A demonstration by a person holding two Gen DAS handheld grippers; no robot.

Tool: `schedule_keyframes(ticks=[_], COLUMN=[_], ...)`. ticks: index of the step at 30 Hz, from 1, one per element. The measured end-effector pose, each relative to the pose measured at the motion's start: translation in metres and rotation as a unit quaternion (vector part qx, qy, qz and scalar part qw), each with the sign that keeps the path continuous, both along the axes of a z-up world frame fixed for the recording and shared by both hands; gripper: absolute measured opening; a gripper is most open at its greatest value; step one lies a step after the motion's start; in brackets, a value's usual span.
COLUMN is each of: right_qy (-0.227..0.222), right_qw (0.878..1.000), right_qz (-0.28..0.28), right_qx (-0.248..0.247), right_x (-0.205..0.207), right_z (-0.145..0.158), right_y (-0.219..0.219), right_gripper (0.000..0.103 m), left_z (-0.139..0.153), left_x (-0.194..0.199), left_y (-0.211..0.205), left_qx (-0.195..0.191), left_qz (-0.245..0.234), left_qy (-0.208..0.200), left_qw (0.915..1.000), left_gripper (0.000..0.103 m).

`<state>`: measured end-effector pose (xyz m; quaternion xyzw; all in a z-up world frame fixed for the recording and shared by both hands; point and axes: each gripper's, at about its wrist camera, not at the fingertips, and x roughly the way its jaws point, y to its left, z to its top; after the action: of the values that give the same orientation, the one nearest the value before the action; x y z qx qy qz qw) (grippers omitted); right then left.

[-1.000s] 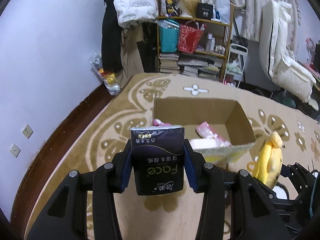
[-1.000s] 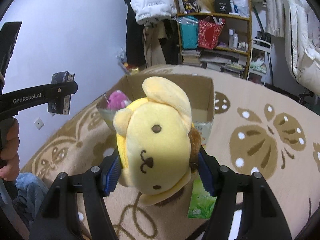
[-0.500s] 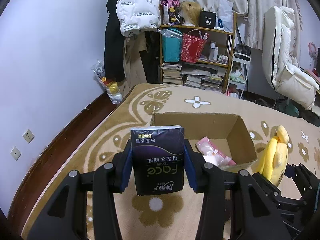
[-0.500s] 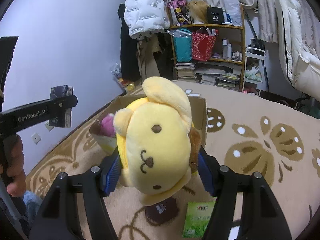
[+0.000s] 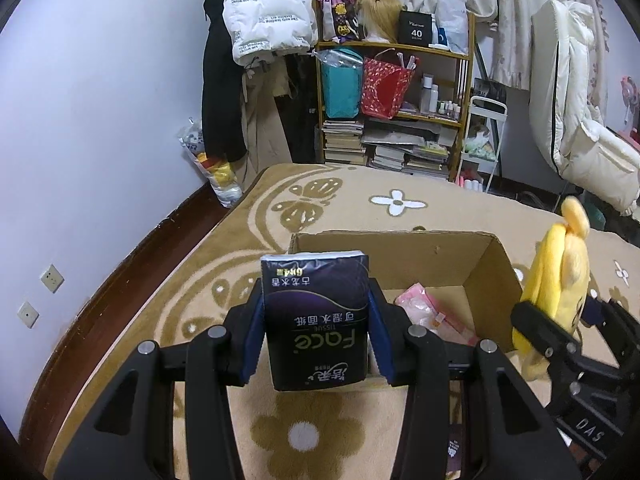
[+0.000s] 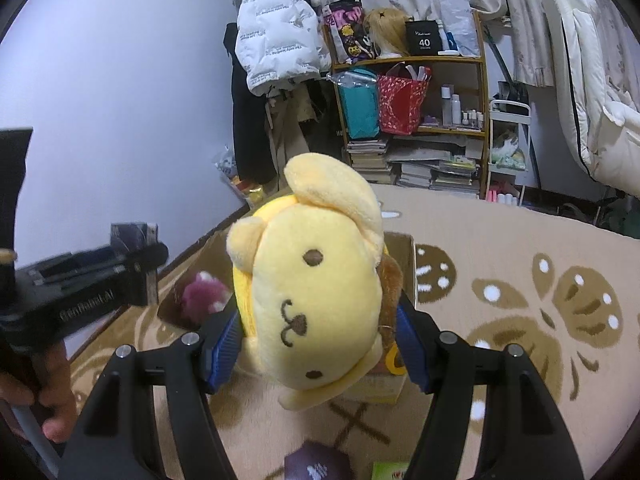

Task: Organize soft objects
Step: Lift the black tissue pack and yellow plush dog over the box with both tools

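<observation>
Patterned rug (image 5: 328, 216) (beige, brown) under cardboard box (image 5: 400, 246)

Both feeds reach me evenly lit by soft indoor light, a bit cool on the wall (image 5: 100, 100) at the left. Fisheye bending curves the rug (image 5: 240, 248) and blackens the corners. In my right view the left gripper (image 6: 132, 276) at the left edge is smeared by motion blur; the yellow plush (image 6: 316, 304) shades the carpet beneath it.
</observation>
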<state>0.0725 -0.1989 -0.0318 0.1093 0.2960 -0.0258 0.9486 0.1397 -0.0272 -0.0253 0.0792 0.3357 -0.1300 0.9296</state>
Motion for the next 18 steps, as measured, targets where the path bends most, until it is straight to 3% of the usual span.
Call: schedule_keyframes(ticks=[12,18], right_qy=[-0.055,-0.053], right_qw=[0.998,0.998], right_qz=[-0.015,-0.022], right_qx=[0.012,0.03], right_x=[0.012,0.018], right_z=[0.01,-0.004], right_y=[-0.001,0.001], right_gripper=[0.072,0.072], left_z=[-0.006,-0.009], left_x=[0.012,0.015], left_y=[-0.015,-0.015], left_qx=[0.009,0.001], left_qz=[-0.006,-0.001], left_qy=[-0.009,-0.01], left_qw=[0.9999,1.0], left_gripper=[0.044,0.045])
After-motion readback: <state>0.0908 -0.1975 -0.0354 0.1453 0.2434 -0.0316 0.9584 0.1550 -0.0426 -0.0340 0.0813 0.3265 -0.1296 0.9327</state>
